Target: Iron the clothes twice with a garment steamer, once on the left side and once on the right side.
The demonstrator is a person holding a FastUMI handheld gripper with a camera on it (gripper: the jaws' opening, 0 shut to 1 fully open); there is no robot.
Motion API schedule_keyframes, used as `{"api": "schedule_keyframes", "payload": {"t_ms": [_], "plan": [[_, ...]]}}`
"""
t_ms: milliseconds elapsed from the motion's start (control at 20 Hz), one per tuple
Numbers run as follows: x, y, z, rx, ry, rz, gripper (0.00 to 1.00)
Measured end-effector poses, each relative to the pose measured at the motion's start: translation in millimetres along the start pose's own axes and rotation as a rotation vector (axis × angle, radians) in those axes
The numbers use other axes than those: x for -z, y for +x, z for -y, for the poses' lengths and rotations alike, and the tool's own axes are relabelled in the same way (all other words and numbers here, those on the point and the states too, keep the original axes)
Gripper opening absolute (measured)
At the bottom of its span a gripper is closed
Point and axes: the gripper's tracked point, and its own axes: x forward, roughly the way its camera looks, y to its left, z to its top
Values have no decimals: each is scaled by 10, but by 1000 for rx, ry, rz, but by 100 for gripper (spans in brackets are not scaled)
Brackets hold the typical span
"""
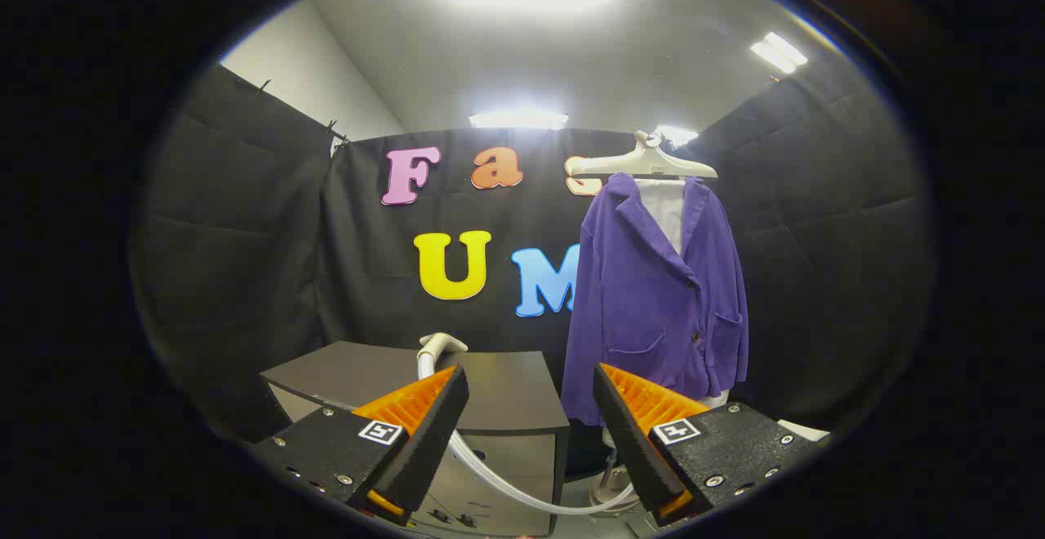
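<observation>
Gripper (531, 392): fingers spread apart, holding nothing
Steamer head (439, 345): on cabinet (506, 396), just beyond left finger
Jacket (657, 302): hanging beyond right finger

Your gripper (531, 396) ends in two wedge-shaped fingers (424, 416) with ribbed inner pads. Each sits on a black, speckled mount held by silver screws and carries a small square black-and-white marker (380, 431). The fingers stand apart, nothing between them.
</observation>
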Motion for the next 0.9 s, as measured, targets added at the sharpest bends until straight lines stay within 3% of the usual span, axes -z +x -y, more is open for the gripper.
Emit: {"api": "schedule_keyframes", "payload": {"t_ms": [400, 900], "plan": [[-95, -79, 139, -38, 2, -35, 95], [-300, -309, 408, -203, 50, -26, 95]]}}
